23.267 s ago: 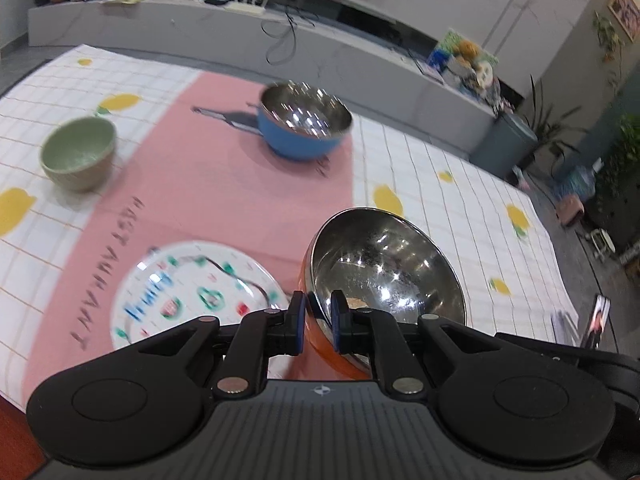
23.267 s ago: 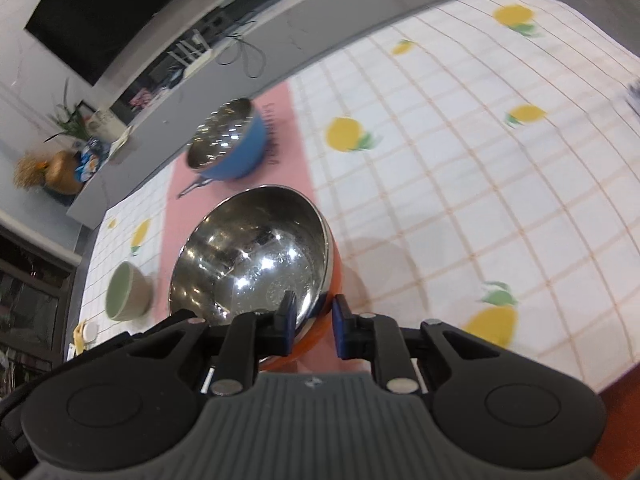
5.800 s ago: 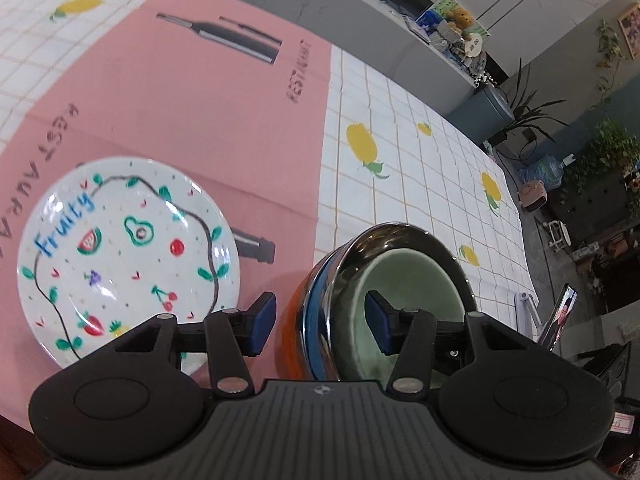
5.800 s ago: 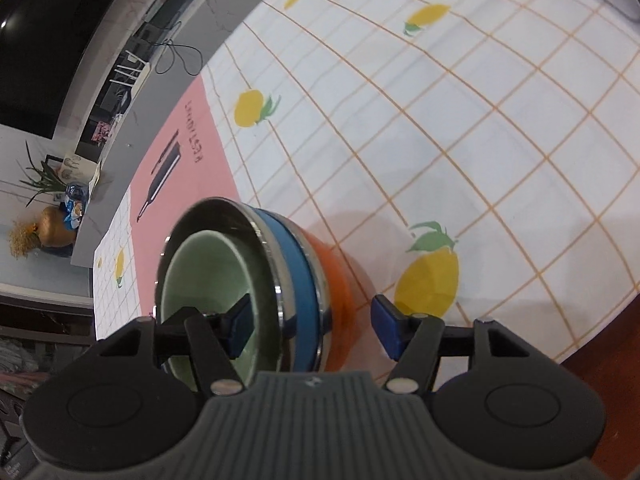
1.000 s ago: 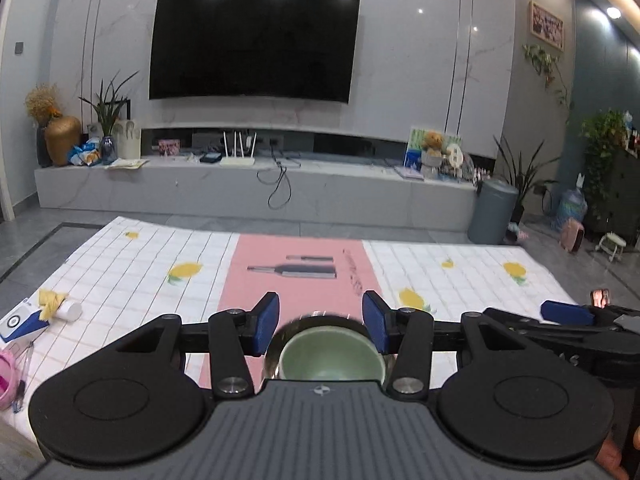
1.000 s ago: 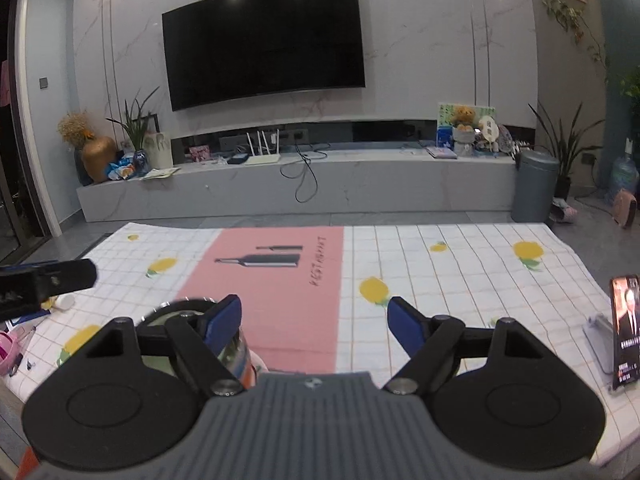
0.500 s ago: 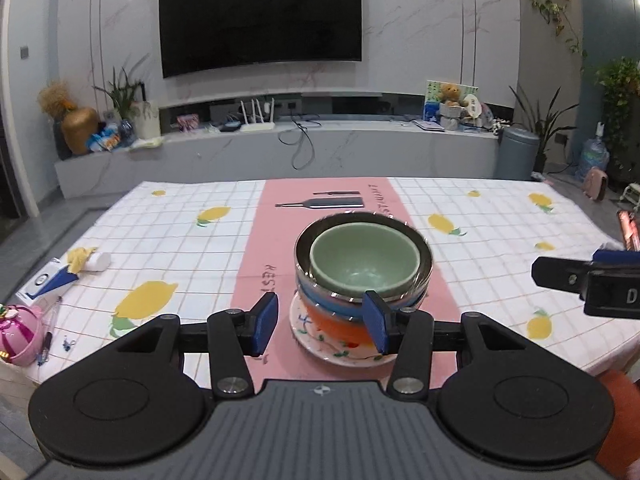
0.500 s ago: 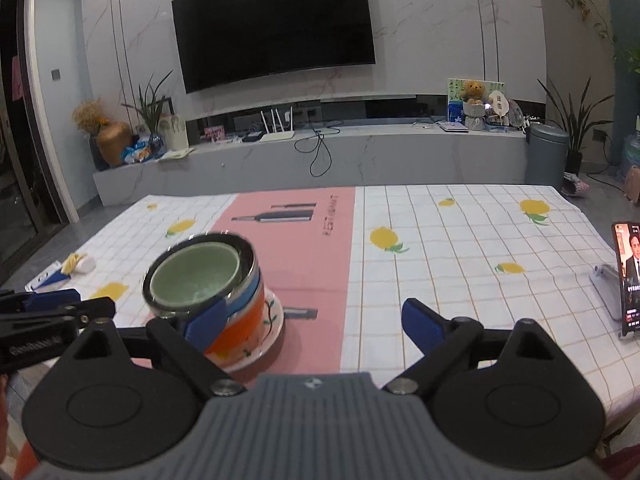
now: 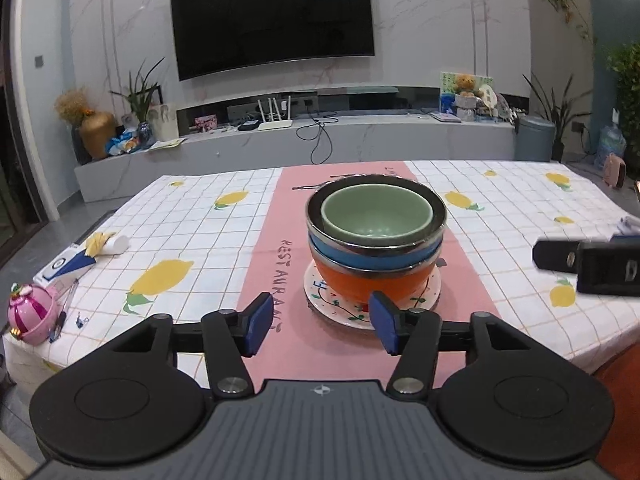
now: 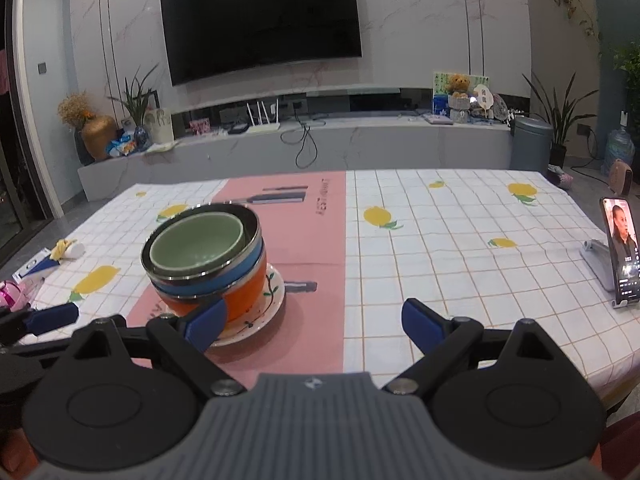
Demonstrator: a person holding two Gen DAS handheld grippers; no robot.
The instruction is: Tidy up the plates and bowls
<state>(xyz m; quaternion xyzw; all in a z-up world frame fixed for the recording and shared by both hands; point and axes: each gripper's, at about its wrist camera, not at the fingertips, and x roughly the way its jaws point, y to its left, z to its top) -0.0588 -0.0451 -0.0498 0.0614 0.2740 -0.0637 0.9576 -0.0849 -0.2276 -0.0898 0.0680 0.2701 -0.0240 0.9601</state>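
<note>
left wrist view: our left gripper [image 9: 322,328] hangs with its jaws spread wide and nothing between them. straight ahead, just past the tips, sits the stack on the pink runner [image 9: 264,280]: the plate [image 9: 430,292] at the bottom, the orange bowl [image 9: 372,280] on it, the blue bowl [image 9: 360,255] nested in that, and the green bowl [image 9: 376,212] inside the top steel rim. the stack stands upright and lines up almost with the middle of the gap, a shade toward the right finger. our right gripper [image 9: 588,266] shows at the right edge, well apart from the stack.

right wrist view: our right gripper [image 10: 312,320] also has its jaws parted wide, holding nothing. here the stack lies off to the left, partly behind the left finger, so the gap faces bare cloth. the plate [image 10: 276,300], orange bowl [image 10: 248,292], blue bowl [image 10: 228,276] and green bowl [image 10: 196,244] all sit nested. a phone [image 10: 622,248] stands on a stand at far right.

we judge the stacking done. if any nudge is wanted, the left is better placed, square on and nearer the stack's centre line.
</note>
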